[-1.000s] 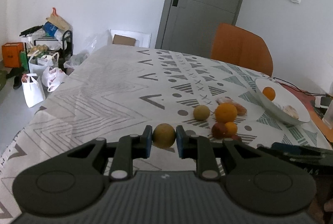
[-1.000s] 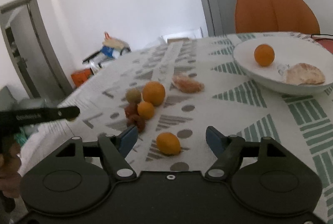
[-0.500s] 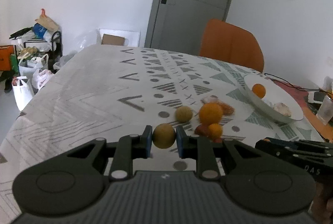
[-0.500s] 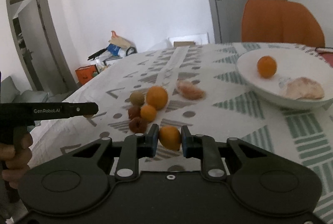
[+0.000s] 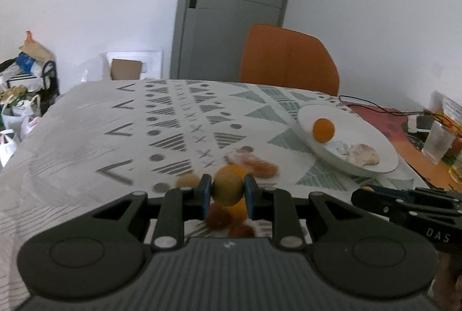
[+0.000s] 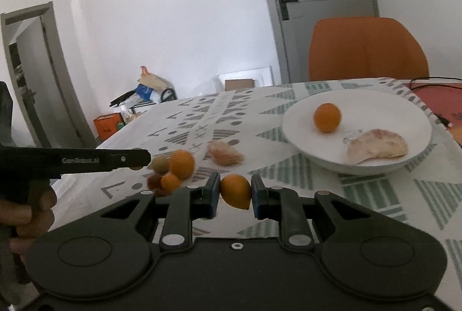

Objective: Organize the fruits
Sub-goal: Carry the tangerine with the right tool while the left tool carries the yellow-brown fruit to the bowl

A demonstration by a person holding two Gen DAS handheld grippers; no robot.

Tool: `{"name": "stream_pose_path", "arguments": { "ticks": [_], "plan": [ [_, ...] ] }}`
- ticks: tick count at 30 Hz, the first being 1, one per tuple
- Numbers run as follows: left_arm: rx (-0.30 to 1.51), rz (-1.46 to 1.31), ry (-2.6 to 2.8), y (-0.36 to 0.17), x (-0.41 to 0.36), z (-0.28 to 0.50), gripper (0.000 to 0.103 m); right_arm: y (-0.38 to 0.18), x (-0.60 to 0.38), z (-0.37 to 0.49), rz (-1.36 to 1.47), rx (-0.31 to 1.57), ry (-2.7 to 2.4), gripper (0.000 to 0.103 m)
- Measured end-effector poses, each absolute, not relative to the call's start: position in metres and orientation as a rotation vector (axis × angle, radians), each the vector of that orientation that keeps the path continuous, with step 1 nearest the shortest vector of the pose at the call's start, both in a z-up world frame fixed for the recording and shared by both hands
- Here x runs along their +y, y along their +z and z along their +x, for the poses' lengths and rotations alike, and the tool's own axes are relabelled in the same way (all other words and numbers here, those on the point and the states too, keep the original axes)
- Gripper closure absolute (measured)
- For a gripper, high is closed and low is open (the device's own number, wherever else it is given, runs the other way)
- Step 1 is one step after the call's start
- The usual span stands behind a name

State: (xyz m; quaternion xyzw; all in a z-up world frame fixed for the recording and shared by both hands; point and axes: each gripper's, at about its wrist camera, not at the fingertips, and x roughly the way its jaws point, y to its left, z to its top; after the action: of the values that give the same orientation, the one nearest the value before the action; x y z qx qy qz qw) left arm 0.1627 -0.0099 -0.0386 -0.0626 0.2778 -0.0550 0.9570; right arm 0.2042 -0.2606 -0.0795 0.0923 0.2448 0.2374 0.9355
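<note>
My left gripper (image 5: pixel 227 190) is shut on a yellow-green round fruit (image 5: pixel 227 186) and holds it above the table. My right gripper (image 6: pixel 235 192) is shut on a small orange fruit (image 6: pixel 235 191), lifted off the cloth. A white bowl (image 6: pixel 415 120) on the right holds one orange (image 6: pixel 327 118) and a pale peeled piece (image 6: pixel 378 145); the bowl also shows in the left wrist view (image 5: pixel 372 134). A cluster of loose fruits (image 6: pixel 177 165) lies on the patterned tablecloth (image 6: pixel 288 169), with a peeled piece (image 6: pixel 225 156) beside it.
An orange chair (image 5: pixel 288 61) stands behind the table's far edge. A glass (image 5: pixel 437 142) and cables lie on the bare wood at the far right. Bags and a rack (image 5: pixel 23 88) stand on the floor at left. The left gripper's body shows in the right wrist view (image 6: pixel 86 160).
My right gripper closed on the small orange fruit and lifted it off the cloth. My left gripper carried its yellow-green fruit rightward, over the fruit cluster, toward the bowl.
</note>
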Motion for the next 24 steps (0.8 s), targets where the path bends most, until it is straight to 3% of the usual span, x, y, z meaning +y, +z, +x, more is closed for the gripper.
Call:
{"name": "stream_pose_path", "arguments": {
  "ticks": [24],
  "plan": [
    [0.573, -0.018, -0.259, -0.039, -0.092, 0.222, 0.08, -0.09, -0.322, 0.234, 0.27, 0.479, 0.391, 0.082]
  ]
}}
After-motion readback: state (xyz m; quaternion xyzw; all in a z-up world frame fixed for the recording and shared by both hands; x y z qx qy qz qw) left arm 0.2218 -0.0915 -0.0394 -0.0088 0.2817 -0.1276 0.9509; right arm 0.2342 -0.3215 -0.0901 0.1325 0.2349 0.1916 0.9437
